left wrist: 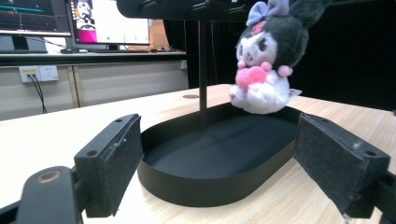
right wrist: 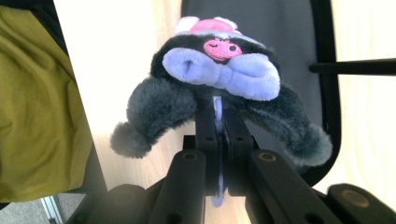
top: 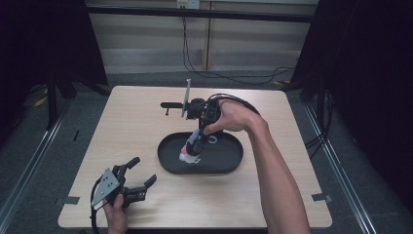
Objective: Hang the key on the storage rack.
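I see a pale wooden surface (top: 141,126) with rounded corners. A black oval tray (top: 224,163) lies on it near the middle. Just behind the tray, a black stand (top: 171,105) rests on the surface, its thin upright post visible in the left gripper view. Grey floor (top: 68,141) lies around it.

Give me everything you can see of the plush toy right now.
The plush toy is a small soft doll: white face and body, dark grey fuzzy hood with two long drooping ears, a lilac bow with a pink patch on top, and a pink heart at its chest. It hangs upright at the far end of the black tray. The right gripper is shut on a lilac loop at its head.
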